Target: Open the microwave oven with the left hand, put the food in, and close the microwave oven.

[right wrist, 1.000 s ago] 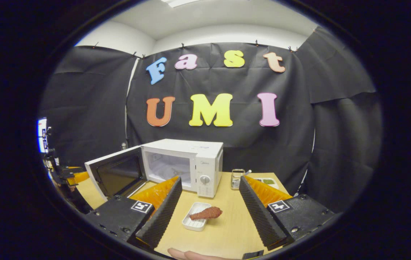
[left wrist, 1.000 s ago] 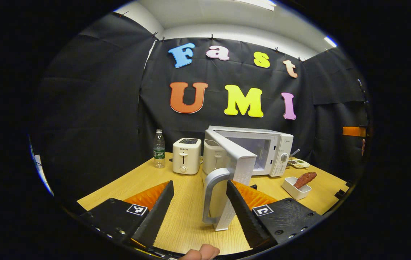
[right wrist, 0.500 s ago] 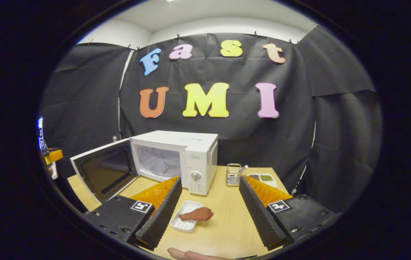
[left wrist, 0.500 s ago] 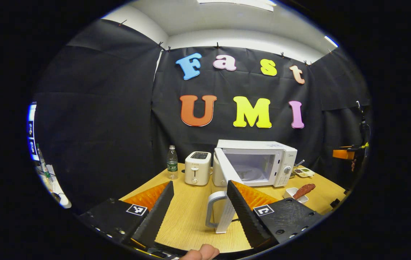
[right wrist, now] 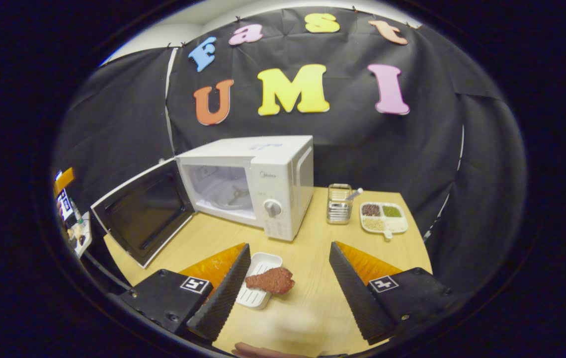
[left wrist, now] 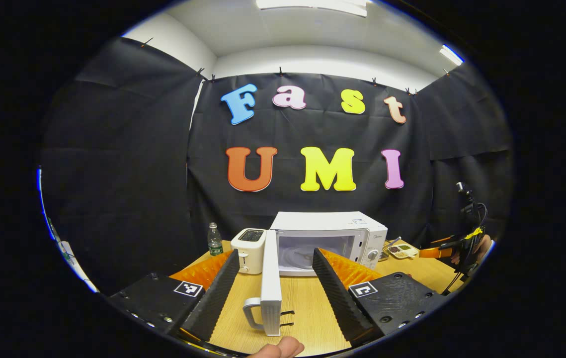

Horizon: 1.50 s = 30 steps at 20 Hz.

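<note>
Black screwed gripper bodies carry square coded tags (one each) beside ridged fingers (right wrist: 223, 291).

The left gripper view looks level across the table (left wrist: 307, 303) from its near edge, straight at the open microwave (left wrist: 330, 242), whose door (left wrist: 270, 283) stands edge-on just ahead. The right gripper view sits higher, to the right, tilted down at the table (right wrist: 312, 258), with the microwave (right wrist: 258, 184) seen from its right front and the dish (right wrist: 258, 278) close below. Both views share the microwave, its door (right wrist: 143, 219), the tabletop and the far wall.
</note>
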{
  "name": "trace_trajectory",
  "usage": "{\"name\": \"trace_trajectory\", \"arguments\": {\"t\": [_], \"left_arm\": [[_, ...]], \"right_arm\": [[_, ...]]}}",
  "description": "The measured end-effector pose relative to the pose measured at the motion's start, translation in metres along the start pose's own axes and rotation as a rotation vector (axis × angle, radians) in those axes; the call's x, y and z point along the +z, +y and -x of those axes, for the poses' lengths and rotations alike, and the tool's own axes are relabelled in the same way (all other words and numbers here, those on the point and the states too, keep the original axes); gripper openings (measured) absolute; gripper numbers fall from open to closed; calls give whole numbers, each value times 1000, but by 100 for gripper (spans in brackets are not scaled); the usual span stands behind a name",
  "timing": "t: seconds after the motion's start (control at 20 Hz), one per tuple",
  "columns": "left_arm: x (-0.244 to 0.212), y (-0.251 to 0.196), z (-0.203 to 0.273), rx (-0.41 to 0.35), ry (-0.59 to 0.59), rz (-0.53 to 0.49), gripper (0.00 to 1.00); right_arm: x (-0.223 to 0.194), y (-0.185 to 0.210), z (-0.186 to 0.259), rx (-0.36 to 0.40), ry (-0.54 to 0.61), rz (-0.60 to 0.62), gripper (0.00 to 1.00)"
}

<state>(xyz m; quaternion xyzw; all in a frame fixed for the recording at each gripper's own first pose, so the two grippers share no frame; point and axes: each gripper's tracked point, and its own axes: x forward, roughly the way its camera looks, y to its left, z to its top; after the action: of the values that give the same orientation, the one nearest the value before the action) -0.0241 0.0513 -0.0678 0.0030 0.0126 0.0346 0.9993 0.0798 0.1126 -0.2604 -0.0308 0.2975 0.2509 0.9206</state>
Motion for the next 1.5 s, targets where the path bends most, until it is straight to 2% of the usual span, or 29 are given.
{"name": "trace_trajectory", "arguments": {"t": [0.1, 0.2, 0.35, 0.4, 0.55, 0.6, 0.65, 0.8, 0.85, 0.95, 1.0, 1.05, 1.25, 1.5], "left_arm": [[13, -11, -9, 0, -19, -4, 91], [22, -27, -16, -20, -39, 5, 91], [25, -39, -28, -24, -46, -2, 91], [27, -40, -32, -17, -51, -8, 91], [24, -45, -41, -3, -48, -17, 91], [19, -52, -44, -26, -34, -5, 91], [15, -58, -45, -44, -23, 24, 91], [5, -67, -48, -95, 22, 93, 91], [4, -65, -50, -93, 27, 100, 91], [7, -61, -49, -84, 19, 91, 91], [10, -62, -46, -90, 10, 91, 91], [13, -64, -44, -101, 1, 96, 92], [20, -65, -36, -134, -30, 93, 91], [15, -62, -31, -155, -32, 59, 91]], "right_arm": [[-16, -1, -18, 61, 84, -35, 100], [-30, -8, -37, 109, 156, -78, 93], [-53, -1, -57, 238, 282, -170, 85], [-59, 3, -61, 285, 320, -208, 71], [-68, 16, -66, 417, 403, -336, 58], [-71, 16, -70, 431, 410, -381, 65], [-75, 14, -73, 444, 433, -413, 48], [-91, 20, -73, 494, 506, -530, 31], [-88, 19, -70, 495, 507, -542, 27], [-88, 17, -70, 474, 472, -492, 16], [-84, 16, -65, 454, 449, -464, 5], [-80, 16, -60, 443, 426, -443, 15], [-59, 22, -29, 389, 325, -336, 15], [-31, 20, -5, 173, 142, -106, 15]]}}
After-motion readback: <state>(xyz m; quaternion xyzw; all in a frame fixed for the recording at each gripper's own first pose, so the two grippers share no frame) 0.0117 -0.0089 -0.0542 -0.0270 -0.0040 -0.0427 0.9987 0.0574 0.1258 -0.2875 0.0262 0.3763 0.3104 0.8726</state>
